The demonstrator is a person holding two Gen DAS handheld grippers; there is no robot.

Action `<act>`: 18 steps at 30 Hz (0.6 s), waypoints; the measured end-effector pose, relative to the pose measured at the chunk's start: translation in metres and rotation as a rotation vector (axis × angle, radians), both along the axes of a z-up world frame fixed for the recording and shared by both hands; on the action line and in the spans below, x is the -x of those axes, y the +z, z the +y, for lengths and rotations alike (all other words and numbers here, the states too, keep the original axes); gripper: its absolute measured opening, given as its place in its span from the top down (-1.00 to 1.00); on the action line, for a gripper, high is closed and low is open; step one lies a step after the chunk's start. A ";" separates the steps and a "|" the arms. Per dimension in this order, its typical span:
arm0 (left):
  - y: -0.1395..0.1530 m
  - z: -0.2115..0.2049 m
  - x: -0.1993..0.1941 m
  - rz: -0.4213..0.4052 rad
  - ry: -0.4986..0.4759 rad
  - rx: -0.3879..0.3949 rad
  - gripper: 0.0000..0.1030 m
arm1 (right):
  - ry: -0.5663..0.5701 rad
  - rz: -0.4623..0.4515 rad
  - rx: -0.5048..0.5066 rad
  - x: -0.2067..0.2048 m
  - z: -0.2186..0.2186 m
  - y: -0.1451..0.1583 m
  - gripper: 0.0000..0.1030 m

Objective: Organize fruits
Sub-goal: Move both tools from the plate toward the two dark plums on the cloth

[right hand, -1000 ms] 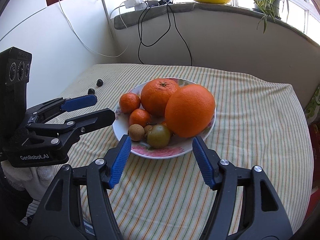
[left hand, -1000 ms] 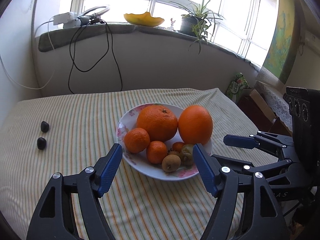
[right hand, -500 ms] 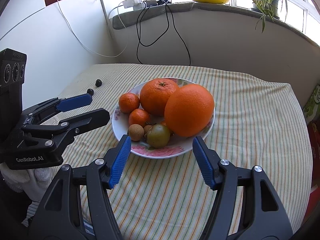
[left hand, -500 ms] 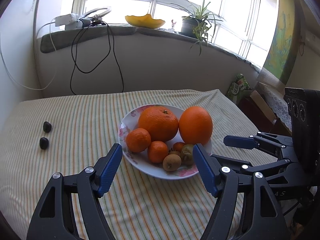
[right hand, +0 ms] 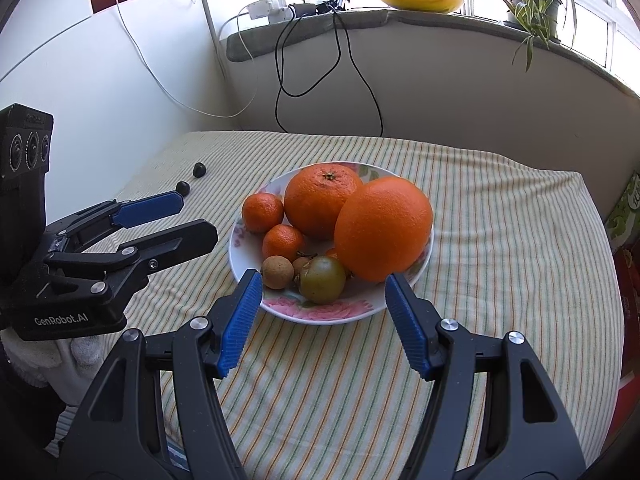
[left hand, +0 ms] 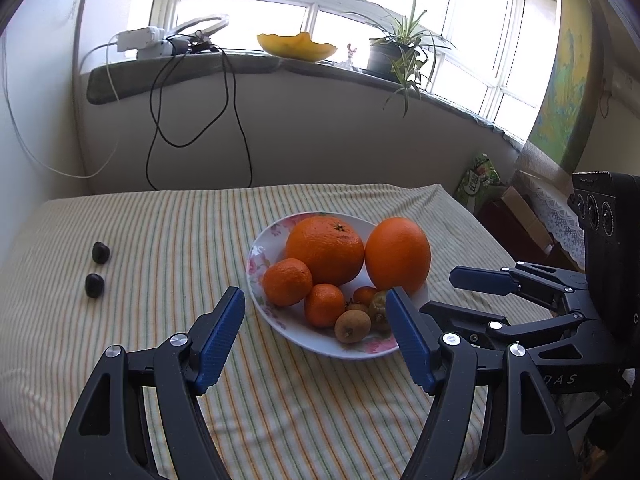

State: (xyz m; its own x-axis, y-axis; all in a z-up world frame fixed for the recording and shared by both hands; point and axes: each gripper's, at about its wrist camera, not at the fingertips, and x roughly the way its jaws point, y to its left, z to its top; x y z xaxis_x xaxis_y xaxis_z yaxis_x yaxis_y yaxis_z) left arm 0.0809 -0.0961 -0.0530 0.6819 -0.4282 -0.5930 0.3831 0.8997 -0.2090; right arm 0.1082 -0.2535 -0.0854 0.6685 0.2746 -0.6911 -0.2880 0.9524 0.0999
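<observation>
Left wrist view first: my left hand-held gripper [left hand: 314,330] hangs empty with its jaws wide apart, just short of the near rim of the floral plate [left hand: 256,256] on the striped desk [left hand: 168,240]. The plate carries two big oranges, two mandarins [left hand: 287,282] and some small fruits, a brown longan [left hand: 352,327] nearest me. I judge a small front fruit the easiest first pick, so I would come in low and square and close gently. Two dark little fruits [left hand: 95,285] lie well apart to the left. Right wrist view: my right hand-held gripper [right hand: 322,324] is likewise spread and empty at the plate's near edge, facing a greenish fruit [right hand: 322,280] beside the smooth orange [right hand: 383,234], which could roll if nudged.
</observation>
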 end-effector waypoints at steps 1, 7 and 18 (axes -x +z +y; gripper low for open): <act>0.000 0.001 0.000 -0.001 0.002 0.003 -0.41 | 0.000 -0.003 -0.002 0.000 0.001 0.001 -0.30; 0.002 0.010 -0.002 -0.008 0.020 0.005 -0.41 | 0.008 -0.015 -0.019 -0.005 0.006 0.006 -0.30; 0.001 0.035 -0.006 -0.013 0.066 0.018 -0.41 | 0.020 -0.037 -0.067 -0.022 0.021 0.019 -0.30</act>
